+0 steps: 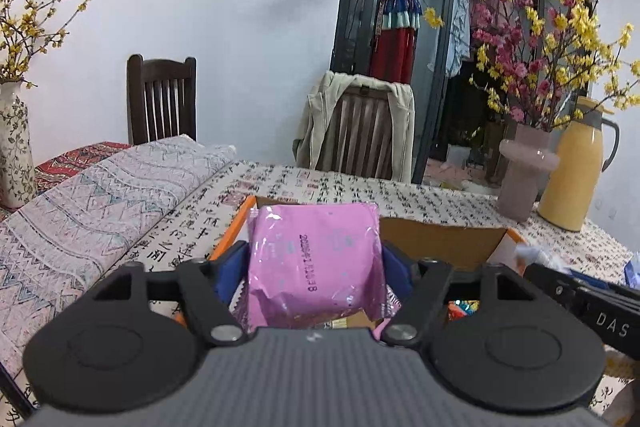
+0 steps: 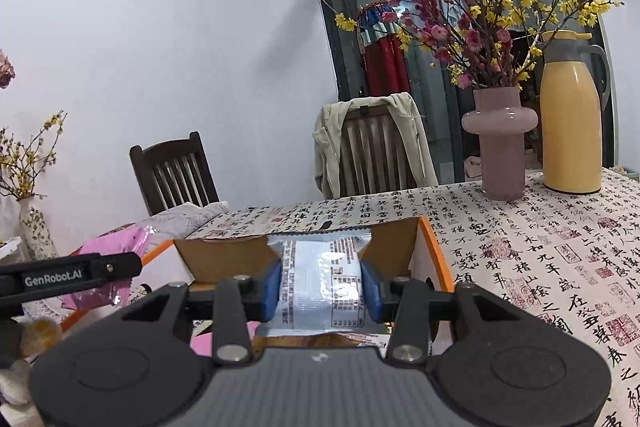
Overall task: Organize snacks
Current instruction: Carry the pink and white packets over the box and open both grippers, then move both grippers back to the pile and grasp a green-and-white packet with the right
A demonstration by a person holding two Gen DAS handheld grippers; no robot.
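the left gripper (image 1: 314,263) holds a pink snack pack (image 1: 314,263) between its blue pads over the cardboard box (image 1: 440,239). the right gripper (image 2: 320,287) squeezes a pale blue snack pack (image 2: 320,287) above the same box on the table (image 2: 540,247).

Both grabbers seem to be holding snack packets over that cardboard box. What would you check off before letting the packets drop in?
1. Pink packet sits between the left gripper's fingers: ok.
2. Left fingers pressing the pink packet: cannot tell; they look spread beside it.
3. Silver-blue packet is pinched by the right gripper's fingers: ok.
4. Cardboard box lies open right in front of both packets: ok.
5. Room left inside the box: cannot tell; the grippers hide its floor.
6. Pink vase and yellow jug stand clear of the box: ok.
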